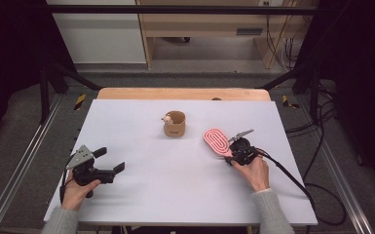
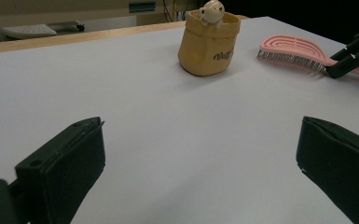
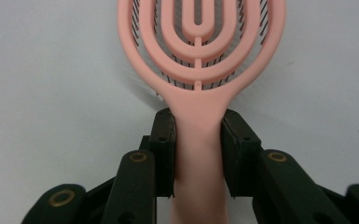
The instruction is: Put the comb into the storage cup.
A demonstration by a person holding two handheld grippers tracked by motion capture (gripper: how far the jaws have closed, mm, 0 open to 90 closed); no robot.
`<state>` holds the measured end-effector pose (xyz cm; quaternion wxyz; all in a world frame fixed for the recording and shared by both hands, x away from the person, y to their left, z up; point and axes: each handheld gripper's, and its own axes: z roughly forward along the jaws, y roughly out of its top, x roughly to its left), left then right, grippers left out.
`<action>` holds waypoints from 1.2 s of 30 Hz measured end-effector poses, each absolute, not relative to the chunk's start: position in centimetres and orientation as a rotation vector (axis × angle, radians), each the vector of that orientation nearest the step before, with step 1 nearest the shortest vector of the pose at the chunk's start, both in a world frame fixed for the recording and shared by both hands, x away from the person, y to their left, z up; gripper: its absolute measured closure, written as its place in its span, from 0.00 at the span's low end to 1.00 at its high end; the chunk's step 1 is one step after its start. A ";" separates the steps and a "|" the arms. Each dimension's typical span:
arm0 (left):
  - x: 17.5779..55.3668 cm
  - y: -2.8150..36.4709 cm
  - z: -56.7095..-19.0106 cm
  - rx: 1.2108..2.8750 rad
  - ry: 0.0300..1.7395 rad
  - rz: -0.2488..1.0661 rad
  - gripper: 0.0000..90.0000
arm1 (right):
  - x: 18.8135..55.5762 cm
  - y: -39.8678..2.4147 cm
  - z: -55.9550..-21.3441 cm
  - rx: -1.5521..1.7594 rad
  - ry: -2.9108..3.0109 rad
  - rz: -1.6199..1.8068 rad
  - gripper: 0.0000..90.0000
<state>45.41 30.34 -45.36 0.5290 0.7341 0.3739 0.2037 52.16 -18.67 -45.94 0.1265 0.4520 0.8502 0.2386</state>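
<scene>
A small tan, sack-shaped fabric holder (image 1: 175, 125) with a cream animal figurine (image 1: 167, 118) peeking over its rim stands upright toward the far middle of the white-topped table (image 1: 141, 185). Beyond the table's pale wooden far edge (image 1: 175, 93), grey floor (image 1: 24, 117) runs to light wooden furniture (image 1: 214, 22) and dangling black cables (image 1: 285, 48).

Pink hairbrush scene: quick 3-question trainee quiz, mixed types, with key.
1. True or false: the right gripper is shut on the pink hairbrush by its handle.
2. The left gripper is: A) open, holding nothing B) shut on the tan cup C) touching the brush.
3. What sits on the tan cup's rim?

Key: 1 true; 2 A; 3 a small pale animal figurine.
</scene>
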 end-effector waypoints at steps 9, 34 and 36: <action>45.4 30.4 -45.4 1.752 0.893 0.486 0.01 | 52.1 -18.7 -45.8 1.331 2.471 0.696 0.77; 45.4 30.3 -45.3 1.746 0.895 0.482 0.01 | 51.1 -19.5 -44.0 1.306 2.425 0.827 0.77; 45.4 30.3 -45.3 1.743 0.896 0.482 0.01 | 51.0 -19.5 -43.9 1.294 2.424 0.838 0.77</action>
